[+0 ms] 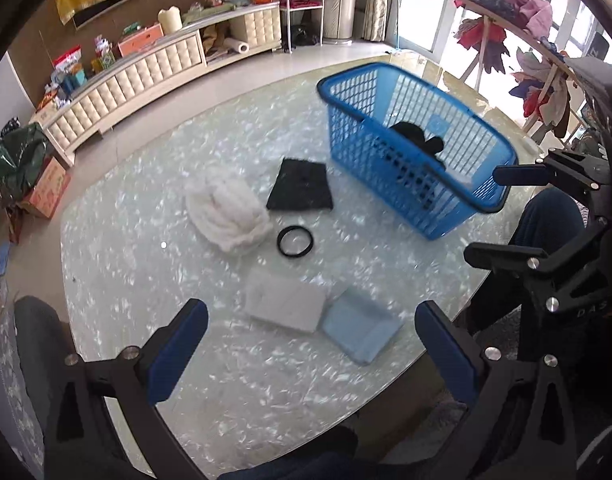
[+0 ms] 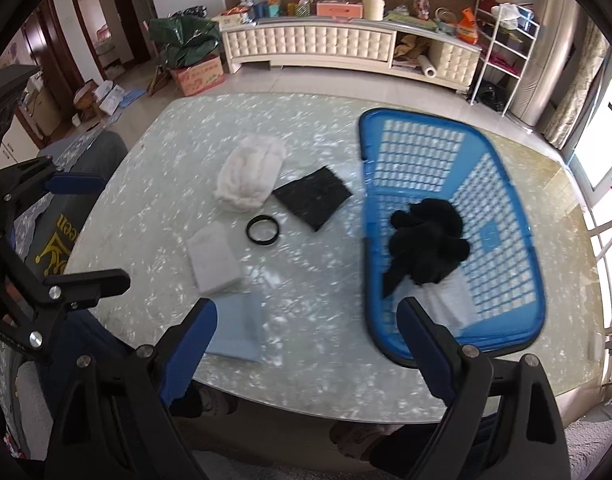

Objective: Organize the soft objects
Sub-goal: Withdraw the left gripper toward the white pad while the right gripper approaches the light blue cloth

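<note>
Above the worktop [image 2: 306,380], the left tool [image 1: 310,344] and right tool [image 2: 306,340] hang released and empty beside the blue basket [image 2: 502,328].

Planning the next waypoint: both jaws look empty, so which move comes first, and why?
Probably lower the left gripper onto the light blue folded cloth: its jaws stand open with that cloth nearest between them, and only a black item lies in the blue basket so far.

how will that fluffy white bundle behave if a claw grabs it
The fluffy white bundle looks loosely rolled, so it will probably sag and squash when pinched. Its lumpy folds suggest it may partly unroll when lifted. It looks light for its bulk and unlikely to roll on the table.
</note>
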Tool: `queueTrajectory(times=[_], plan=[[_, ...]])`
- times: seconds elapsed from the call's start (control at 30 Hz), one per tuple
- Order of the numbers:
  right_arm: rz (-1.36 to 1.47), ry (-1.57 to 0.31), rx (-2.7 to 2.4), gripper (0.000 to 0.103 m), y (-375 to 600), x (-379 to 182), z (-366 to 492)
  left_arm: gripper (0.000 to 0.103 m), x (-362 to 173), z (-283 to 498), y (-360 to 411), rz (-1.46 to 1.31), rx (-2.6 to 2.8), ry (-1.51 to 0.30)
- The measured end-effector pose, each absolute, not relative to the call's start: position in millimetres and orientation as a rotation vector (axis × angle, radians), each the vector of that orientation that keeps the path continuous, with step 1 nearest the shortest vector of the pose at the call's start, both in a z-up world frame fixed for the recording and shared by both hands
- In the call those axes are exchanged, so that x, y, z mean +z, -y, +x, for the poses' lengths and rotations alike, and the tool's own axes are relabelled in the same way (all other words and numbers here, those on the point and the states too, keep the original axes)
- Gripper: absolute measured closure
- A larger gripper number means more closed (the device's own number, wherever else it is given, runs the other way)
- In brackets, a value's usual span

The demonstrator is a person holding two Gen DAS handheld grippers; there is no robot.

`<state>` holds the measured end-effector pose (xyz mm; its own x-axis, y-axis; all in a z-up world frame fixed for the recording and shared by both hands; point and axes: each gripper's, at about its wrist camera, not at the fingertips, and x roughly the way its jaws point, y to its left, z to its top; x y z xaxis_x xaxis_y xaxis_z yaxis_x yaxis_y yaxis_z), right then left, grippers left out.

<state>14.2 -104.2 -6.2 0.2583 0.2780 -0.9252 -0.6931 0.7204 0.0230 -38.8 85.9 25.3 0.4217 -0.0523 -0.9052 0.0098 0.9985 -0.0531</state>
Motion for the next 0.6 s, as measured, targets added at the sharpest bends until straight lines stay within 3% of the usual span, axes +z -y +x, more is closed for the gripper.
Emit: queueTrajectory(times=[0.6], plan=[[-0.516,-1.284,0.726,0.012,51,-85,-1,0.000,-58,-17,-127,-0.062,-0.122,-1.245]])
